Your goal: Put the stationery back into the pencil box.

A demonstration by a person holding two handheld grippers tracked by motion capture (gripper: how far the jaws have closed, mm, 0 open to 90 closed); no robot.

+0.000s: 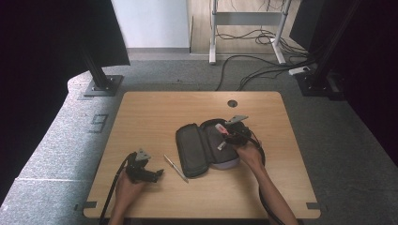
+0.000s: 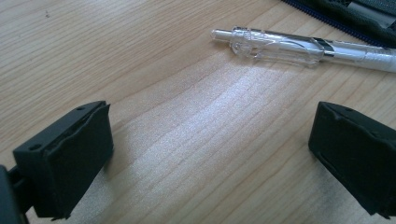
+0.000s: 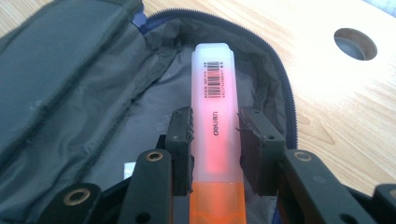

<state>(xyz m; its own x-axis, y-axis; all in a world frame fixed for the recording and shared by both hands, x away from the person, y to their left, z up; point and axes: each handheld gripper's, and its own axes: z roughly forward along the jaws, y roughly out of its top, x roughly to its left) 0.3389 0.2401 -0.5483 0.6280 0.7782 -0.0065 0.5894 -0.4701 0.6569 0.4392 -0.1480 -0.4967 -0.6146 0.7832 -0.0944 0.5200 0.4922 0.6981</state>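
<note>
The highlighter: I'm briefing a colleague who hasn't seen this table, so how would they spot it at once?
On the wooden table, find the open dark pencil case right of centre. Above its open pocket, the right gripper clamps the highlighter. Unlike the slim clear pen lying on the wood left of the case, it is chunky, with an orange body, a frosted cap and a barcode.

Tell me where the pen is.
The pen lies on the table in the high view, between the left gripper and the open pouch.
</note>
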